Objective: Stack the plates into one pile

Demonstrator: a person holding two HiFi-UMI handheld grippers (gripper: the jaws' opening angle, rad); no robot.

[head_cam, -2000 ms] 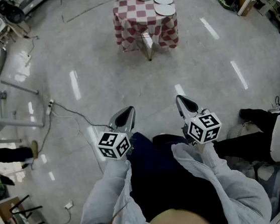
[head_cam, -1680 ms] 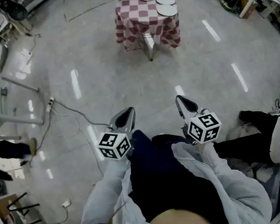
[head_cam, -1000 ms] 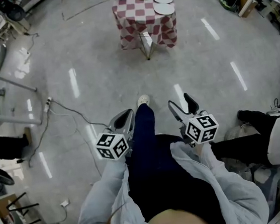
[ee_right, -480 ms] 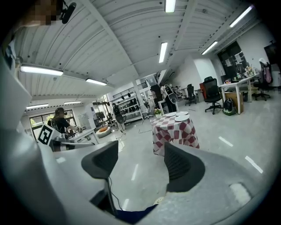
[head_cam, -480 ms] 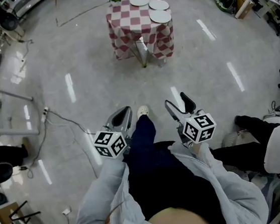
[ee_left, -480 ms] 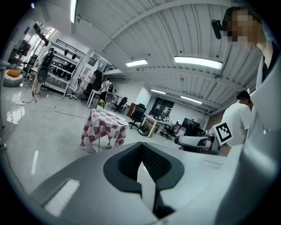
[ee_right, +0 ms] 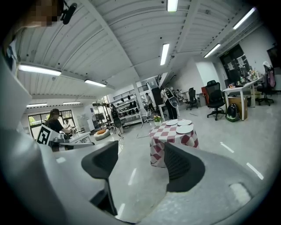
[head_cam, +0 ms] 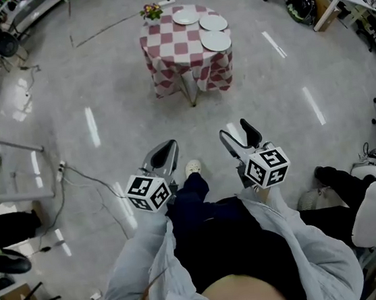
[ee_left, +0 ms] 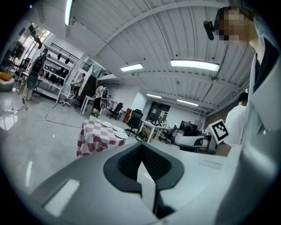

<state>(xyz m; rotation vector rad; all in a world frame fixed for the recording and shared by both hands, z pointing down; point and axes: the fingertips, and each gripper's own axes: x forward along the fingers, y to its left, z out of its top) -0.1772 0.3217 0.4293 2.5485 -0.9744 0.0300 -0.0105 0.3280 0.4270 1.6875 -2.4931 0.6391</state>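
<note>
Three plates [head_cam: 216, 41] lie flat and face up, apart from one another, on the desk [head_cam: 175, 45], well ahead of both tools. Being round, they have no long axis. The left tool [head_cam: 167, 154] has its jaws together and empty. The right tool [head_cam: 235, 132] stands half wide with nothing between. The step in hand looks like the approach: come in squarely with the tools level, then catch one rim with the wider tool.

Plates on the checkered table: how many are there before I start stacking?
3 plates, all on the right half of the table in the head view: one at the far edge, one right of it, one nearest. From this far, a plate under another wouldn't show.
</note>
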